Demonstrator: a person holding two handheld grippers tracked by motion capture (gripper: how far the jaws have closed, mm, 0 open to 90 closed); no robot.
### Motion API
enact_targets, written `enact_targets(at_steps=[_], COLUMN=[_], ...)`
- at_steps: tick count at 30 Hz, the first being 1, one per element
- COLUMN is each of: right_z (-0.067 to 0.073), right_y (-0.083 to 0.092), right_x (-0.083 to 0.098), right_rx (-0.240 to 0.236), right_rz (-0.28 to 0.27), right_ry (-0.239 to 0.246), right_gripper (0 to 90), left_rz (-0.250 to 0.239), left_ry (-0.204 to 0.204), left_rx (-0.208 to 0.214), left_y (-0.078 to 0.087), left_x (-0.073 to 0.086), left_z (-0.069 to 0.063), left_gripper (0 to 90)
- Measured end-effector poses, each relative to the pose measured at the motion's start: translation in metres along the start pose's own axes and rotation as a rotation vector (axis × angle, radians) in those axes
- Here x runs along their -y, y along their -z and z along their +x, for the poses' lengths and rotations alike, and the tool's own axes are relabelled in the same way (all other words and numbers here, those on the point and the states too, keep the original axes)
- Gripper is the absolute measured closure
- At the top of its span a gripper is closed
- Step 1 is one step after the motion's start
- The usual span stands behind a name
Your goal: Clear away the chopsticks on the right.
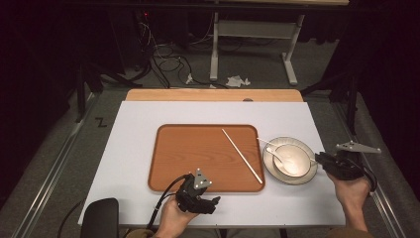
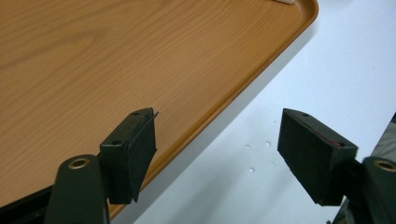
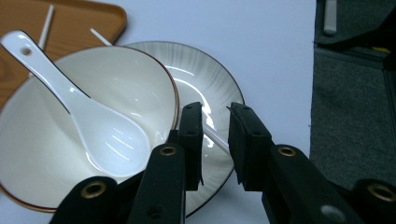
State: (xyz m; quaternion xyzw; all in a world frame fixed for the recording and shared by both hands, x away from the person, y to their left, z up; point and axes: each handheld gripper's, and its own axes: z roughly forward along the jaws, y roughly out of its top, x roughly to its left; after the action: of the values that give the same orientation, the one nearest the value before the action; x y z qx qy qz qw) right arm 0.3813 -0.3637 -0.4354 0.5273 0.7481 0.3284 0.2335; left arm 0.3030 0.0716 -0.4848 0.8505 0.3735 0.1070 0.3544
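The left claw (image 2: 217,156) stands with its two black jaws wide apart and nothing between them. Its left jaw hangs over the near rim of the flat brown wood-grain tray (image 2: 140,60), while its right jaw is off the tray, above the white desk (image 2: 336,60). A few small holes dot the desk just beside the tray's rounded edge.

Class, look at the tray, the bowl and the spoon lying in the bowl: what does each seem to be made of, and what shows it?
The tray looks like wood or wood-look laminate: brown grain lines, smooth satin surface. The bowl seems glazed ceramic: cream-white, glossy reflections, thin brown rim line. The spoon looks like glazed white porcelain, though glossy plastic cannot be ruled out: bright highlights on it.
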Motion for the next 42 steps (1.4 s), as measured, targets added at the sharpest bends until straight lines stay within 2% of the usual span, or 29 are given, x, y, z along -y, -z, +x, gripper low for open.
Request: enact_targets(at_steps=[5,8,14,18,22,28,30,32,39,42], right_z=[-0.007,-0.008,-0.008,-0.008,-0.007,-0.008,-0.011,-0.015,-0.014,-0.015], right_y=[-0.013,-0.019,-0.028,-0.032,-0.040,-0.046,-0.049,-0.053,-0.060,-0.061], right_x=[0.003,0.002,0.000,-0.003,-0.004,-0.008,-0.007,-0.006,-0.009,-0.009], right_rx=[-0.008,0.011,0.021,0.014,0.008,-0.008,-0.039,-0.050,-0.046,-0.041], right_rz=[0.052,0.089,0.134,0.145,0.181,0.191,0.180,0.185,0.208,0.202], right_ry=[0.000,0.021,0.057,0.074,0.088,0.087,0.066,0.055,0.070,0.068], right_gripper=[74.2,73.3,72.2,72.1,71.4,72.2,72.2,75.9,82.7,83.8], left_rz=[0.004,0.002,0.003,0.004,0.004,0.004,0.004,0.001,0.001,0.000], left_ry=[0.006,0.014,0.024,0.031,0.041,0.051,0.055,0.062,0.077,0.081], left_rx=[-0.008,-0.016,-0.025,-0.034,-0.041,-0.052,-0.059,-0.060,-0.073,-0.075], left_y=[0.001,0.002,0.005,0.006,0.008,0.010,0.011,0.012,0.014,0.014], left_x=[0.002,0.004,0.006,0.008,0.010,0.012,0.013,0.014,0.017,0.018], left_z=[0.000,0.000,0.001,0.002,0.002,0.003,0.003,0.003,0.004,0.004], left_gripper=[28.0,28.0,27.9,28.0,28.0,28.0,27.9,28.0,27.9,28.0])
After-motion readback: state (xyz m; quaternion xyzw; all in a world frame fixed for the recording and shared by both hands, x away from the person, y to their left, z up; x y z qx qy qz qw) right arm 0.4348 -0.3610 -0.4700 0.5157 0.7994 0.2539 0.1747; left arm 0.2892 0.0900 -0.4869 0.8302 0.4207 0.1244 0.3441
